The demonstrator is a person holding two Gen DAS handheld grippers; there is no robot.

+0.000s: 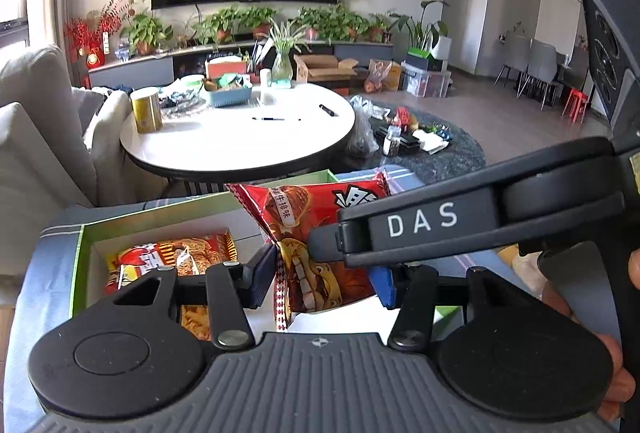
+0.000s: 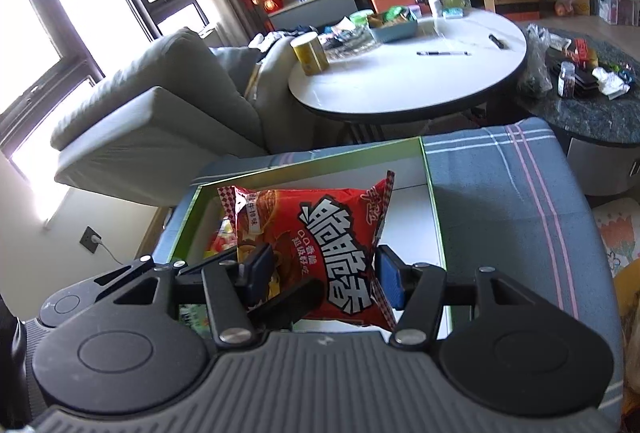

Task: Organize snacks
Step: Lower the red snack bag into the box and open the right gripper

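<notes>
A red snack bag with white characters is held over a green-rimmed white box on a plaid blue cloth. My right gripper is shut on the red snack bag, a pad on each side. In the left wrist view the same bag stands between my left gripper's fingers, which are apart and not pressing it; the right gripper's finger crosses in front of it. Another red-orange snack packet lies inside the box at its left end.
A round white table with a yellow tin, pens and a blue basket stands beyond the box. A grey sofa is to the left. A dark low table with clutter is at the right.
</notes>
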